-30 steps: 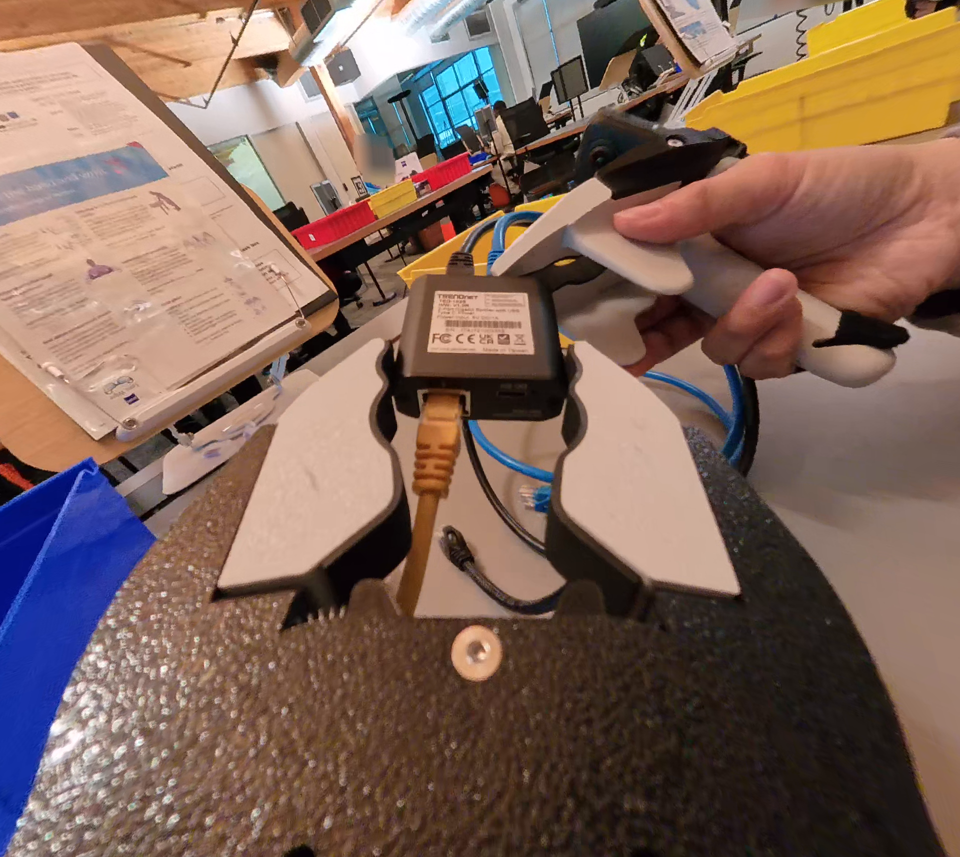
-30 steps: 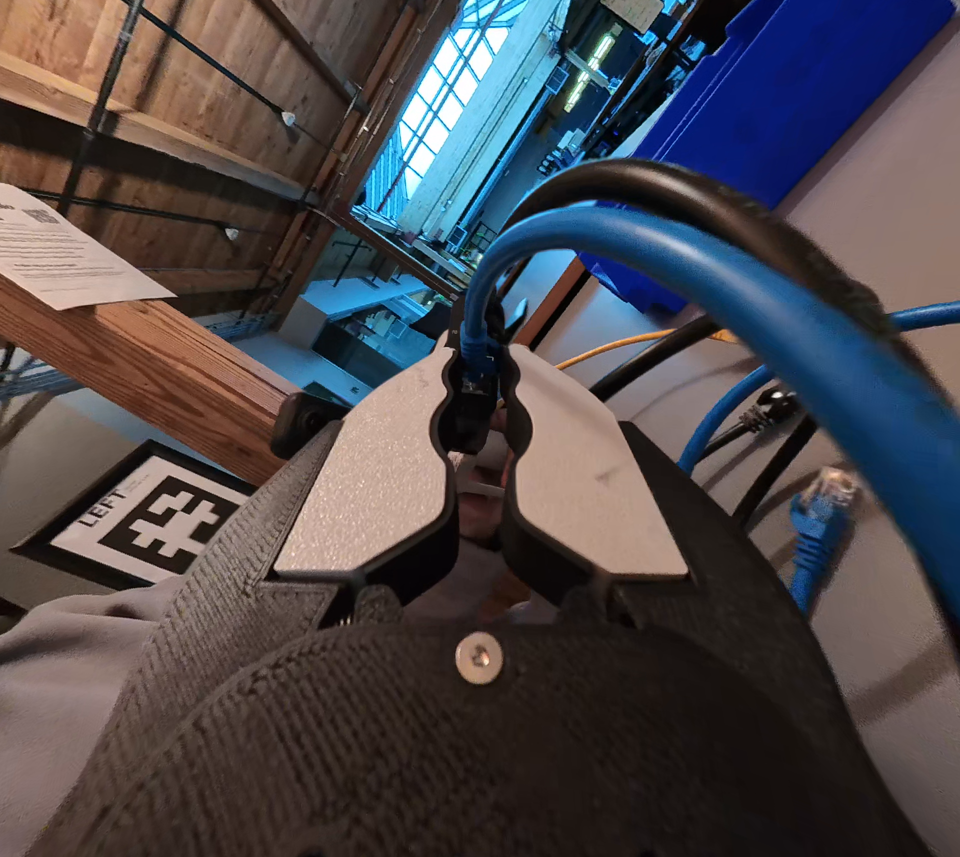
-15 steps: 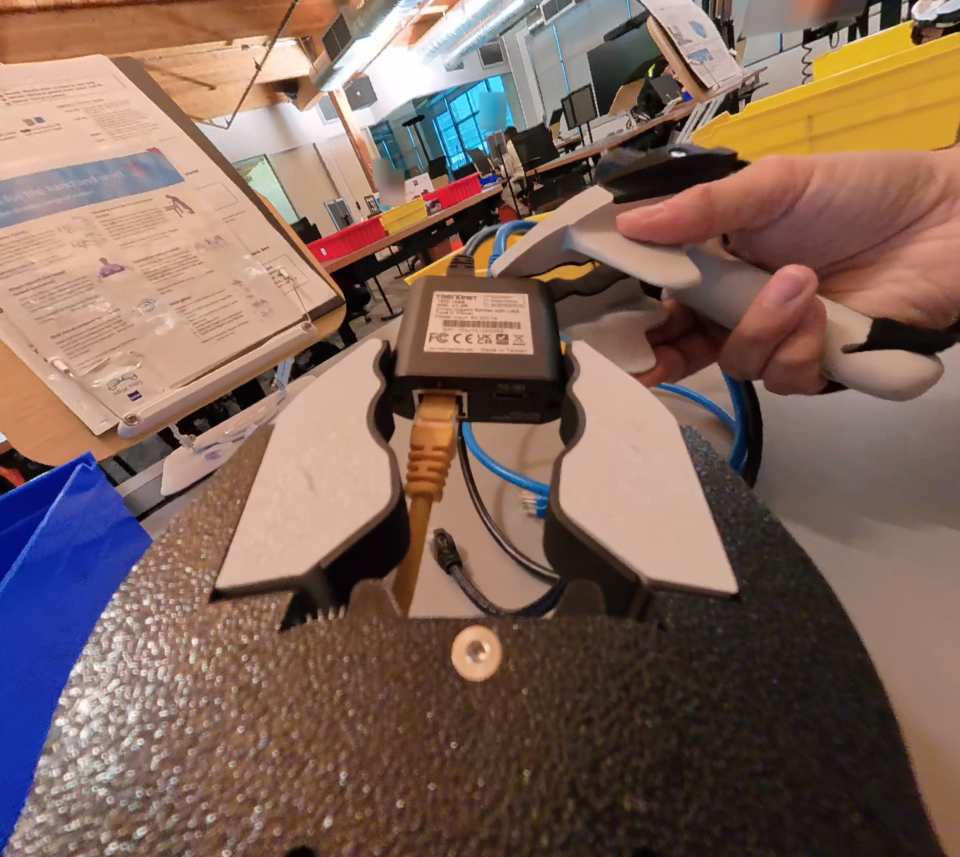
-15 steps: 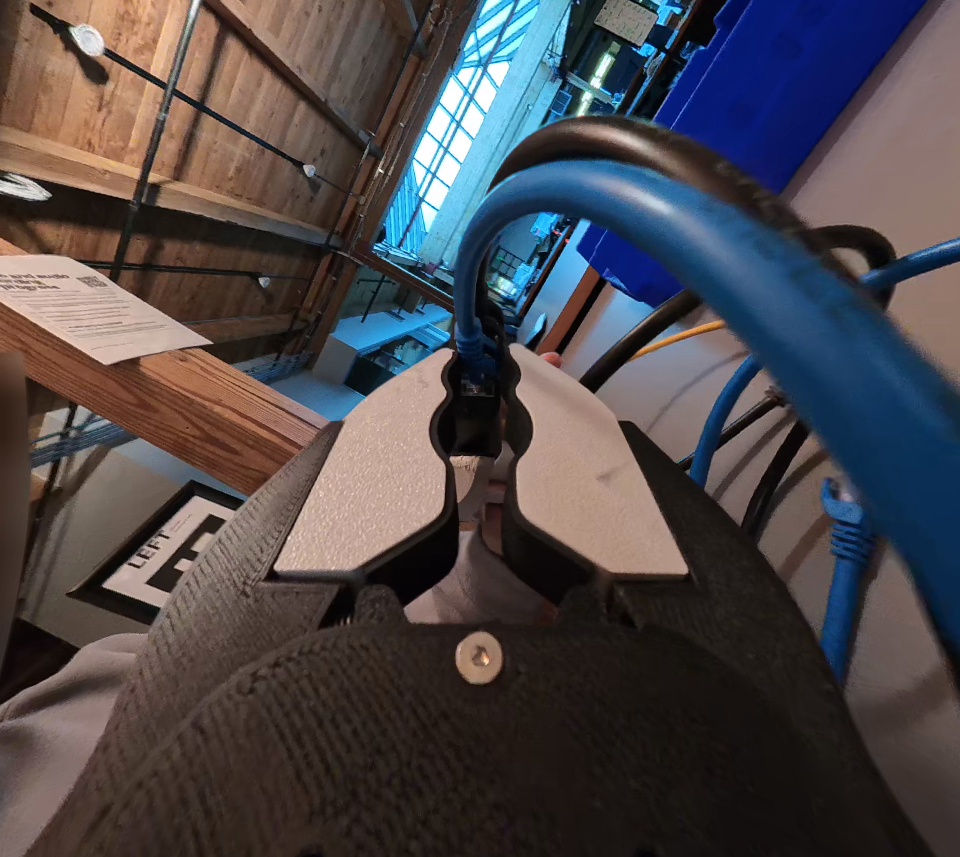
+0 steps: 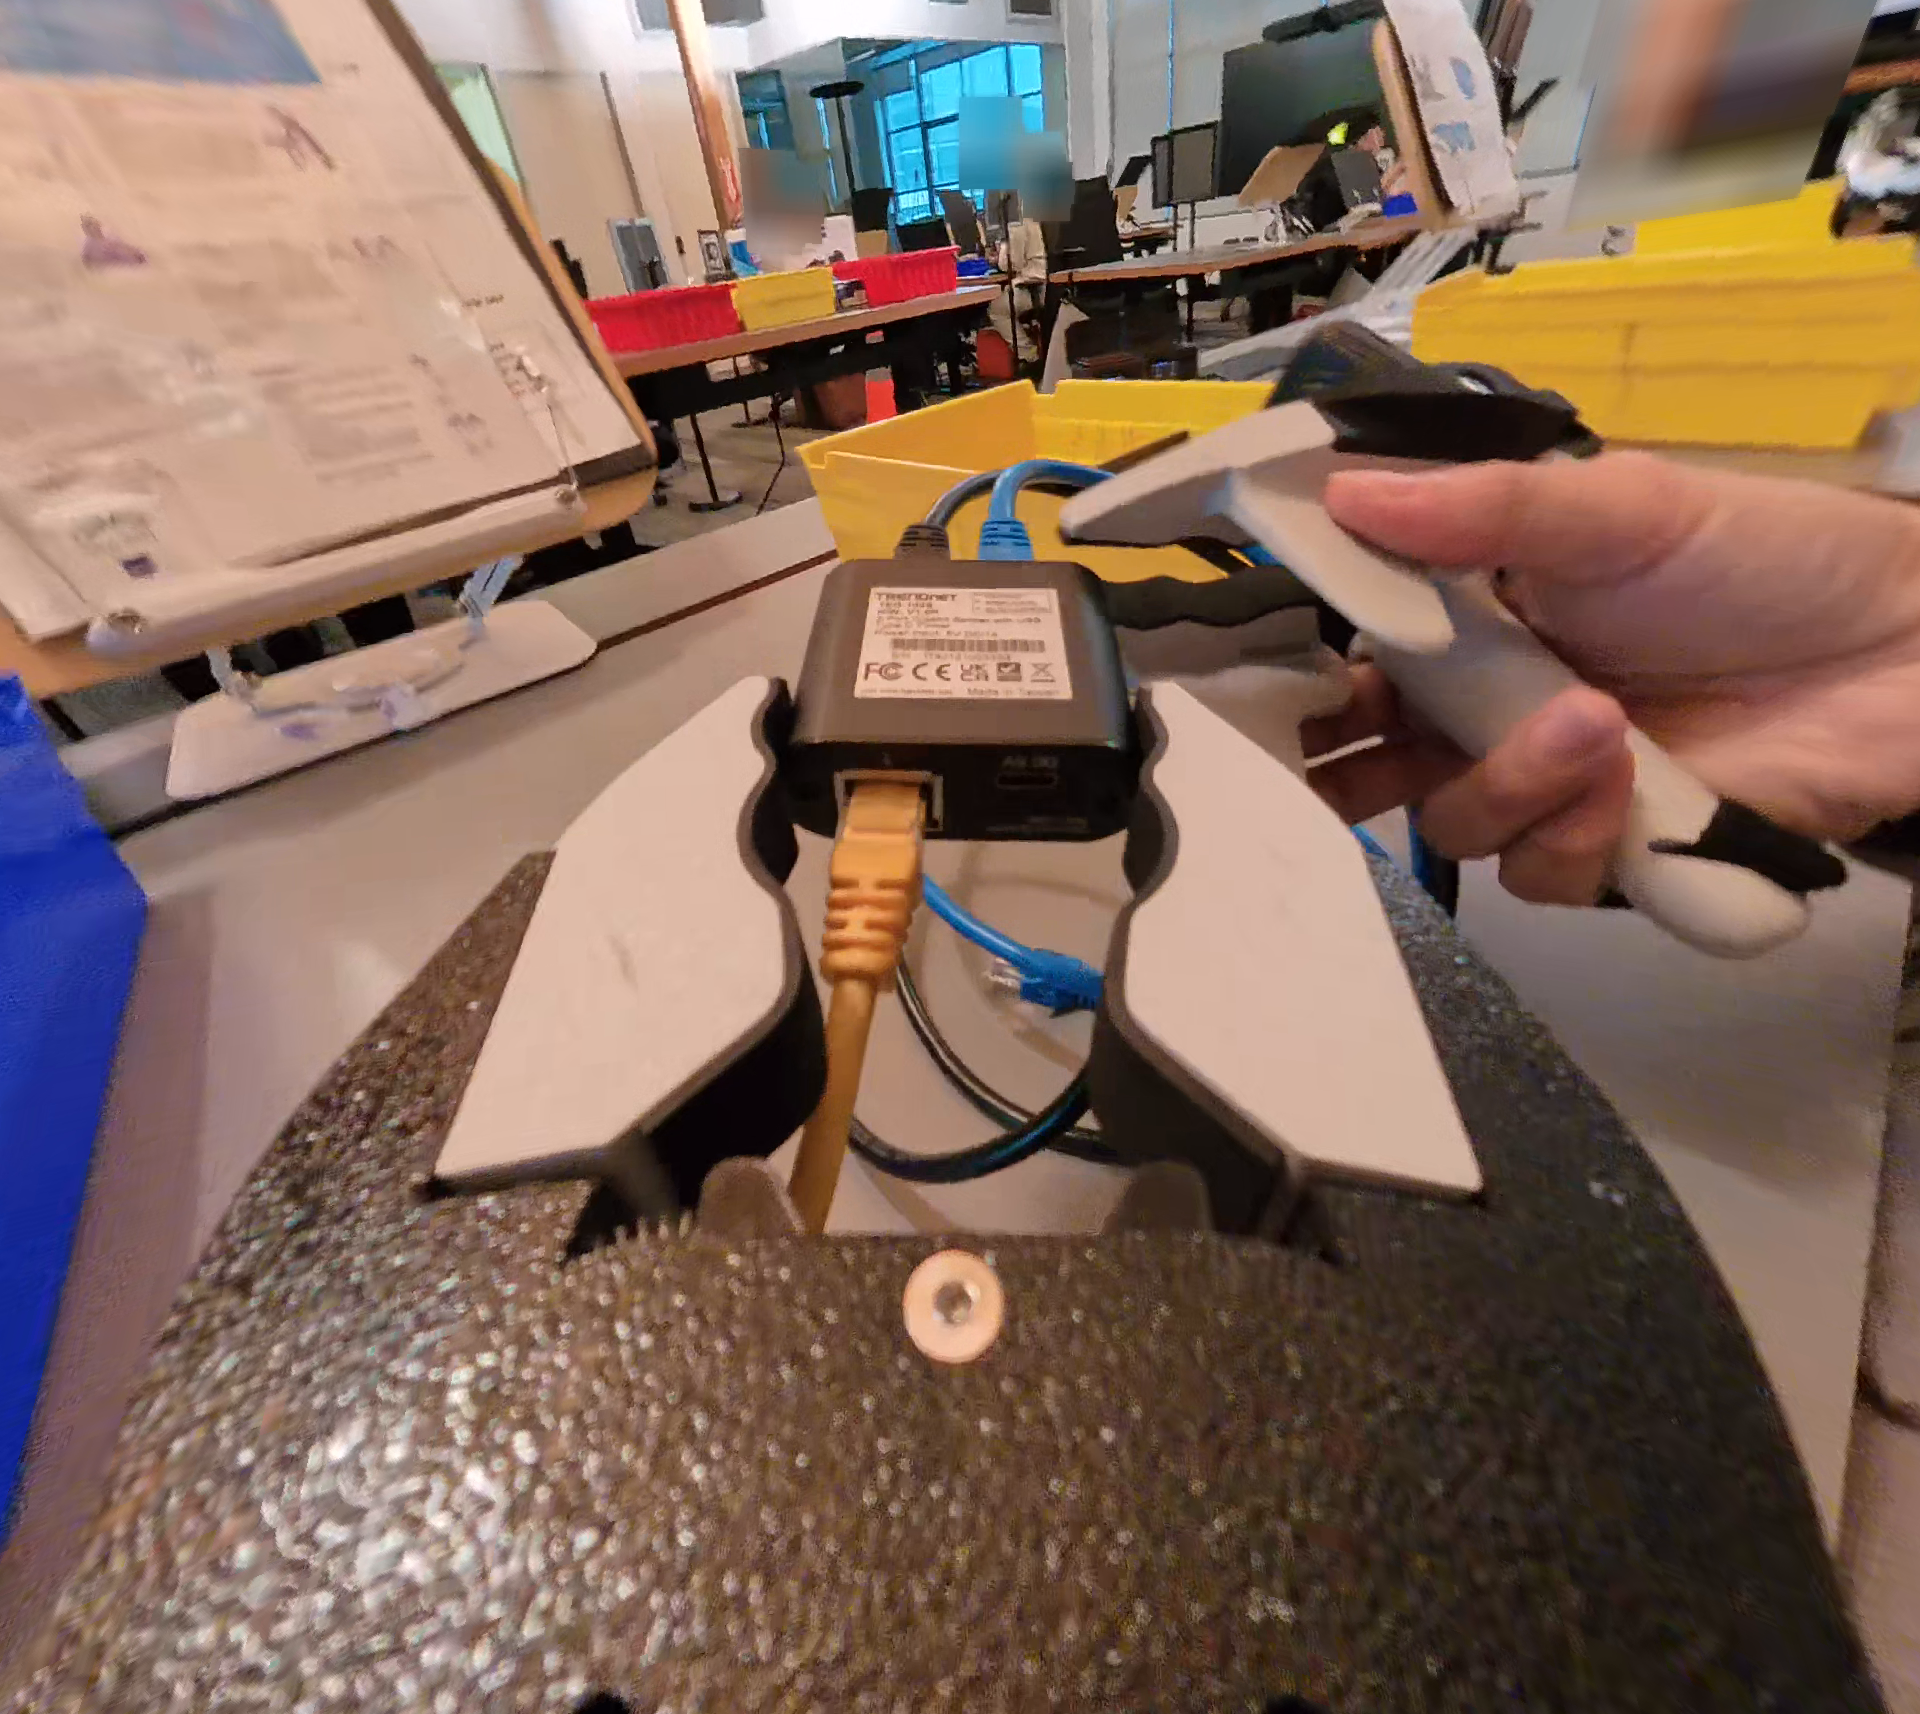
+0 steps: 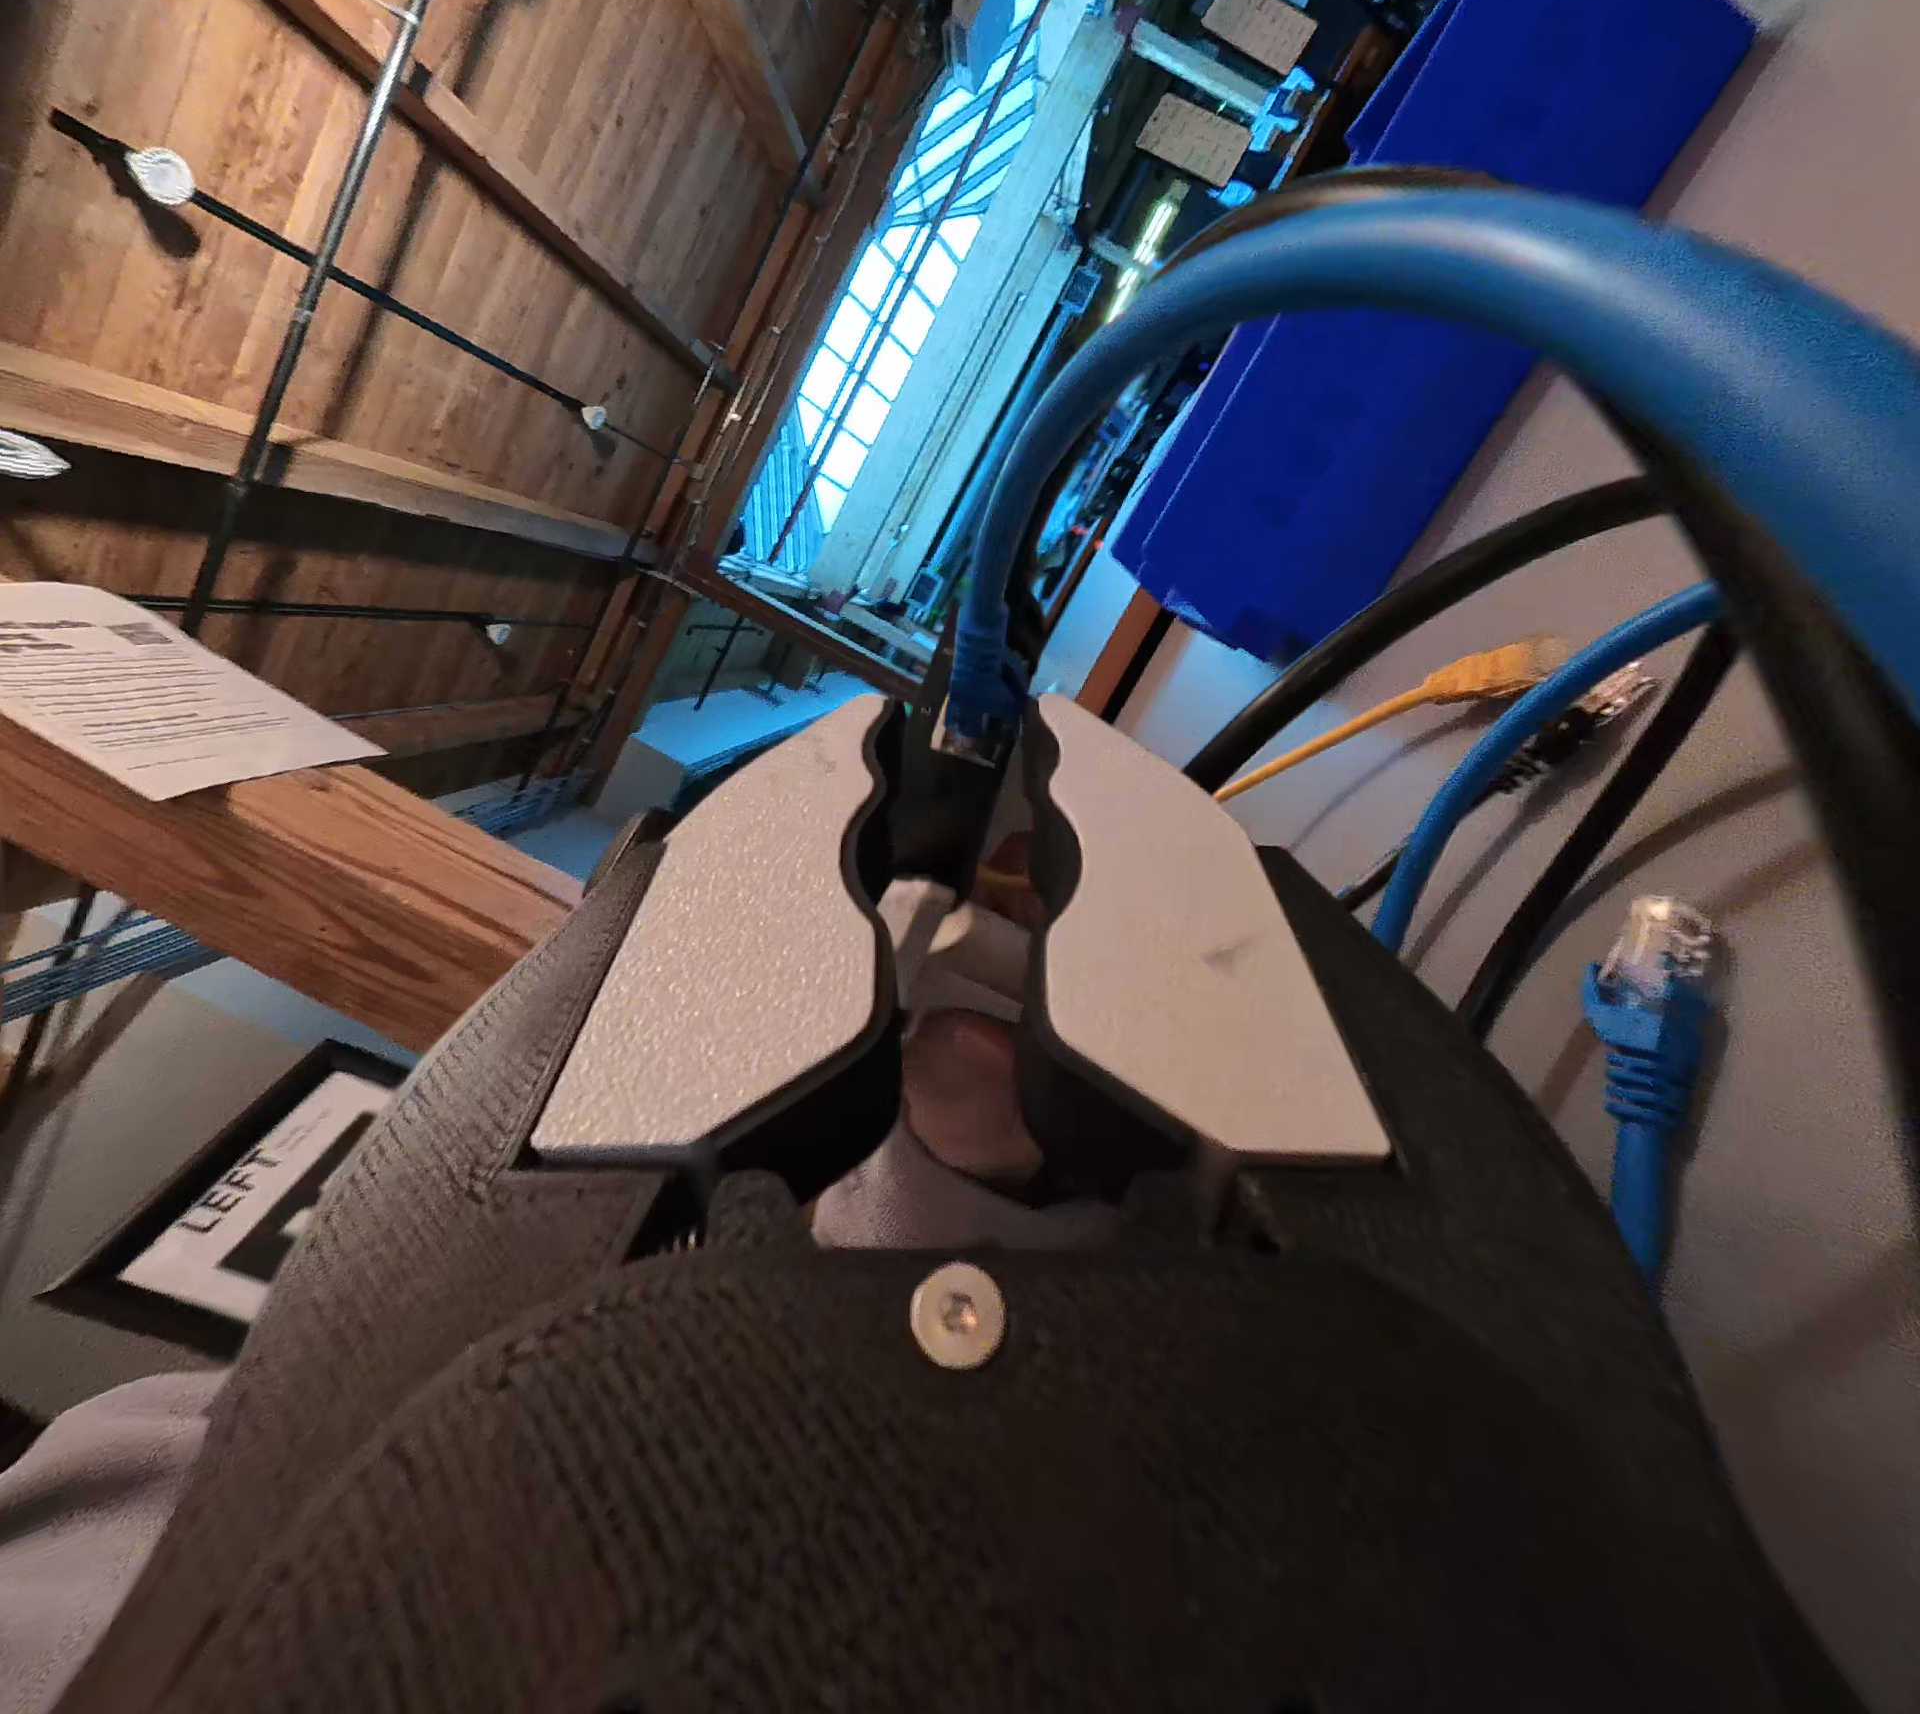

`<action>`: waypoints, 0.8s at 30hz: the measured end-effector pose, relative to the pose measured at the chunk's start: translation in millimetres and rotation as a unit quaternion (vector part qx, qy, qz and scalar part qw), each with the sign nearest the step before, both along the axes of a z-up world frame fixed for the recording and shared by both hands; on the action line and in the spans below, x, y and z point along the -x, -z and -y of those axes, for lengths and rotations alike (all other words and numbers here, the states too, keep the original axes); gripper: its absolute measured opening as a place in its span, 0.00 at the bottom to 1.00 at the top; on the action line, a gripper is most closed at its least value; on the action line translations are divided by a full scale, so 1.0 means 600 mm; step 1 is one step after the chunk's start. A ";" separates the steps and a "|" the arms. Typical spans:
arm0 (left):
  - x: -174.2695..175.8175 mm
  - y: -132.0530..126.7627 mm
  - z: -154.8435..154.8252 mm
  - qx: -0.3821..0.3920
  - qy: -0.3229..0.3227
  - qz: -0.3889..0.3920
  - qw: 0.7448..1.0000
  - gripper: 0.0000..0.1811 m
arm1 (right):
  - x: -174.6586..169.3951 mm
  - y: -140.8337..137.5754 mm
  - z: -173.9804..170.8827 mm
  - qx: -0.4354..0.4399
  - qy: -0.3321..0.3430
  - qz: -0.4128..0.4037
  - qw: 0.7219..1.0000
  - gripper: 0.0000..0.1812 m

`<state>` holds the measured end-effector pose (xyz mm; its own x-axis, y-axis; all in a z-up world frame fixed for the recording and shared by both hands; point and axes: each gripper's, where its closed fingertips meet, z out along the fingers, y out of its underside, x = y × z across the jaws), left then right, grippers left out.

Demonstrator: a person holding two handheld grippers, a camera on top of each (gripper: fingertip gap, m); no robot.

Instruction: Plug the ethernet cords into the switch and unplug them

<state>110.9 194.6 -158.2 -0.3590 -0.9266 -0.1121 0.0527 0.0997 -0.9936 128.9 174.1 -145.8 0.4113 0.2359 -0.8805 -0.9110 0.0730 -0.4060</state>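
Observation:
My left gripper (image 5: 956,714) is shut on the black switch (image 5: 1039,791) and holds it above the grey table (image 5: 364,833). A yellow cord (image 5: 873,885) is plugged into its near port. A black plug (image 5: 923,540) and a blue plug (image 5: 1003,534) sit in its far side. My right gripper (image 5: 1101,568), in a hand (image 5: 1662,625), is just right of the blue plug. In the right wrist view its jaws (image 6: 961,719) stand slightly parted, with the blue plug (image 6: 977,677) at the tips and the switch edge (image 6: 935,823) between them.
A loose blue plug (image 5: 1039,984) lies under the switch, also in the right wrist view (image 6: 1647,989), with a loose yellow plug (image 6: 1486,672) beyond. A paper stand (image 5: 260,262) and a blue bin (image 5: 52,1041) stand left. Yellow bins (image 5: 914,459) lie ahead. Both grippers' tips are close together, under 4 cm apart.
The right gripper's jaws have parted a little and its tips have drawn back to the right off the blue plug, which stays in the switch. The left gripper has tilted down with the switch.

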 end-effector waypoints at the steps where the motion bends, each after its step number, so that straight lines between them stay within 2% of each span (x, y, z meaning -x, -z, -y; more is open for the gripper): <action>1: -0.001 -0.001 -0.009 0.016 -0.006 -0.003 1.000 0.34 | -0.003 0.001 0.001 0.001 0.010 0.004 1.000 0.11; 5: 0.000 -0.004 -0.018 0.047 -0.003 -0.007 0.999 0.34 | 0.006 0.007 -0.006 0.003 0.006 -0.001 1.000 0.09; 10: 0.003 -0.004 -0.008 0.047 0.010 0.002 0.999 0.34 | 0.008 0.010 -0.011 -0.006 0.016 -0.016 1.000 0.08; 24: 0.003 -0.007 0.004 -0.029 -0.019 0.026 0.999 0.34 | 0.006 0.007 -0.006 -0.053 0.032 -0.073 0.995 0.07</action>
<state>109.3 192.3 -153.9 -0.3156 -0.9309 -0.1840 0.0986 0.1607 -0.9821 125.6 177.9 -150.2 0.2970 0.3078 -0.9039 -0.9521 0.1677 -0.2557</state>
